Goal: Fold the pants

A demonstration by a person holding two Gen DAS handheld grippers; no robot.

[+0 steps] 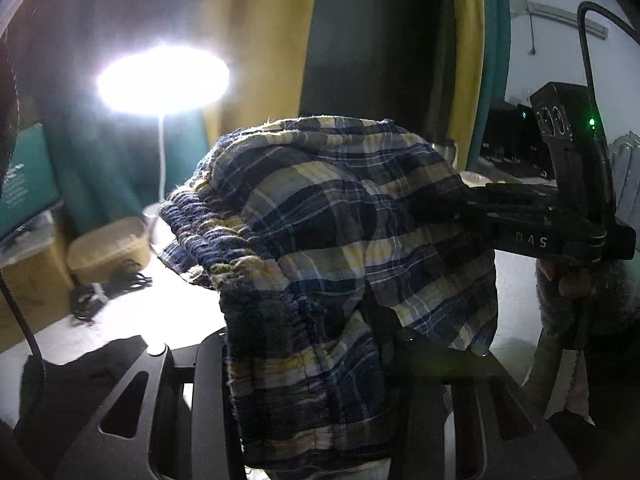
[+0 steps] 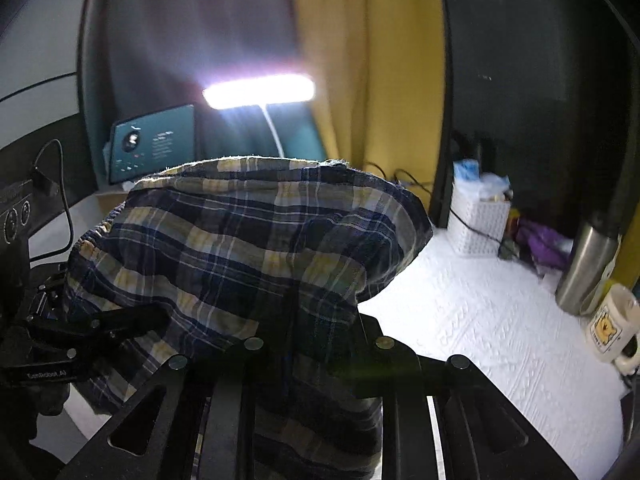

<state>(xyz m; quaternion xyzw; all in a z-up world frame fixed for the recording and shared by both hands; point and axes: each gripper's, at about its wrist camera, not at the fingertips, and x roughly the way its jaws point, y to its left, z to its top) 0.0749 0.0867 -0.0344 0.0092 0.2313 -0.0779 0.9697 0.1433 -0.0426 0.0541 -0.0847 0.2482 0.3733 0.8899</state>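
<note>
Both tools hold the plaid pants (image 1: pixel 332 240) up off the white counter (image 2: pixel 500 340), likely so the cloth hangs free for a fold. The left tool (image 1: pixel 316 364) is clamped on a bunched edge; the right tool (image 2: pixel 316 356) is likewise closed on fabric. The cloth is thin, crinkled woven cotton in navy, yellow and white checks, its waistband gathered and ribbed
</note>
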